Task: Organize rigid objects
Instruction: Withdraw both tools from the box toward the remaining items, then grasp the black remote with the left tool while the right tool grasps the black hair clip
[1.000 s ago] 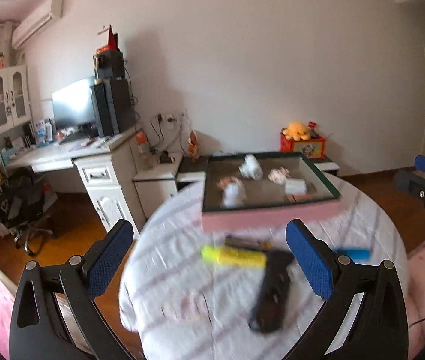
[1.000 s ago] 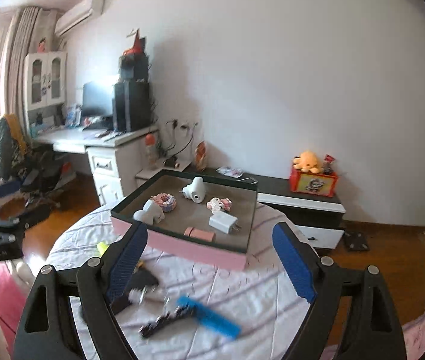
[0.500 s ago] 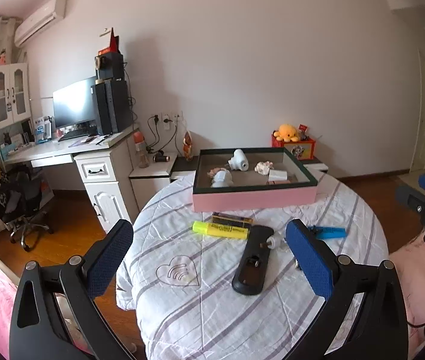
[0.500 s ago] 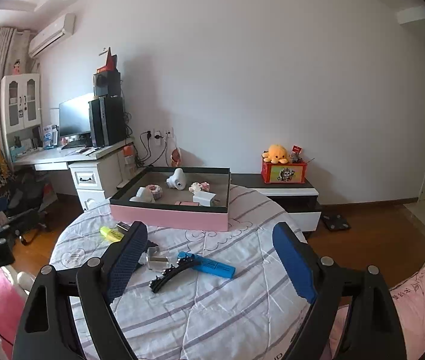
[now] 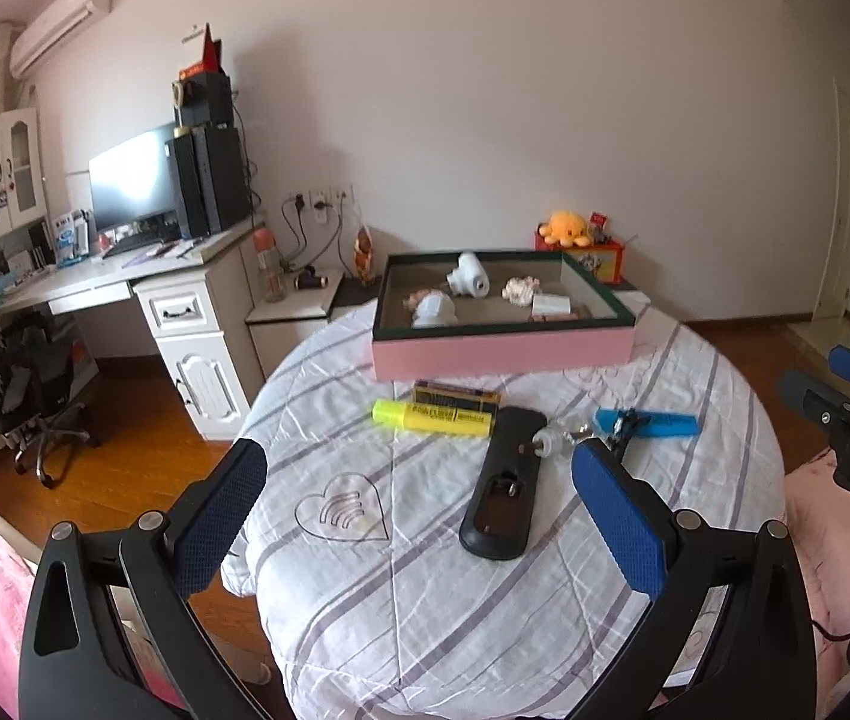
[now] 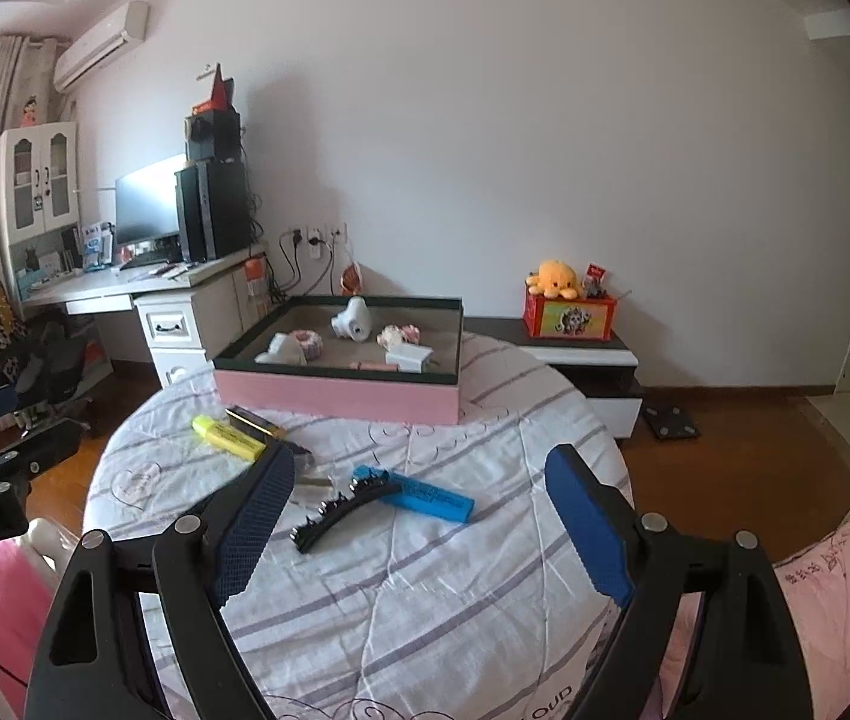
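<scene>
I bring both grippers lower toward round striped-cloth table [image 5: 484, 630]; left gripper [image 5: 419, 516] and right gripper [image 6: 419, 531] jaws wide, empty. Black plastic remote [image 5: 502, 480] nearer now, pink shallow box [image 5: 502, 351] waits.

Both cams ride on the handheld grippers and look forward and a bit downward along the fingers, so blue pads frame the bottom of each shot. The left one sits off the table's [image 5: 425, 600] near-left edge, facing the pink box [image 5: 502, 354] and back wall. The right one hangs off the near-right edge (angled slightly leftward). Neither is close. Both catch the table, box, yellow highlighter [image 6: 227, 435] and desk [image 6: 125, 288], plus the other gripper at the frame edge.
</scene>
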### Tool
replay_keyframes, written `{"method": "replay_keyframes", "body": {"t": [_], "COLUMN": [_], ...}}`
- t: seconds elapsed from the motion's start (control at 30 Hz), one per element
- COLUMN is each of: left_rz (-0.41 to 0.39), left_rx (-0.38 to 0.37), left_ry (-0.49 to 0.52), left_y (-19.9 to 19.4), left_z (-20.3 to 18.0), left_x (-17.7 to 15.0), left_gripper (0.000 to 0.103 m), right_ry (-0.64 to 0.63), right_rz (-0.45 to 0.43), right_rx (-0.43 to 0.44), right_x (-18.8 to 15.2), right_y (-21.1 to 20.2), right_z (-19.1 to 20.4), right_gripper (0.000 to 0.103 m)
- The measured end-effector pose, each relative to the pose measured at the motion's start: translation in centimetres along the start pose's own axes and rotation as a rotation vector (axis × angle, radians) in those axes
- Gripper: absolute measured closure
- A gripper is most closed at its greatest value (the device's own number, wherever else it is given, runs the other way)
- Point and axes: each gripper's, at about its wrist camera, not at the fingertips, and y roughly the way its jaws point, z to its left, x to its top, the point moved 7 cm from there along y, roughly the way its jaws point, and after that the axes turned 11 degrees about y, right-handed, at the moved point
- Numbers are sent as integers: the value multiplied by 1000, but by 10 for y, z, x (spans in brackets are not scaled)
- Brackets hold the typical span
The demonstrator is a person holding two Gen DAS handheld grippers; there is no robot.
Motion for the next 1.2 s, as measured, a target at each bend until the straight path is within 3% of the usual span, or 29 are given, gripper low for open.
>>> {"method": "replay_keyframes", "body": {"t": [0.4,0.87,0.93,0.97,1.03,1.07,1.2], "left_rz": [134,257,267,279,266,260,255], "left_rx": [-56,-161,-188,-206,-236,-261,-275], "left_ry": [20,107,114,107,76,76,91], "left_y": [57,127,134,139,140,138,130], "left_z": [-12,-55,-60,-62,-63,-64,-65], "left_x": [-30,-48,-50,-52,-51,-50,-53], "left_gripper": [0,1,13,31,40,52,55], "right_ry": [8,35,37,38,46,49,57], "right_rz": [225,313,321,323,326,326,332], "right_rx": [-8,-12,-16,-18,-22,-21,-18], "right_x": [-49,-63,-65,-65,-65,-65,-65], "right_y": [74,109,112,113,114,115,116], "right_z": [-5,-17,-20,-21,-23,-24,-22], "right_gripper": [16,16,16,16,16,16,16]}}
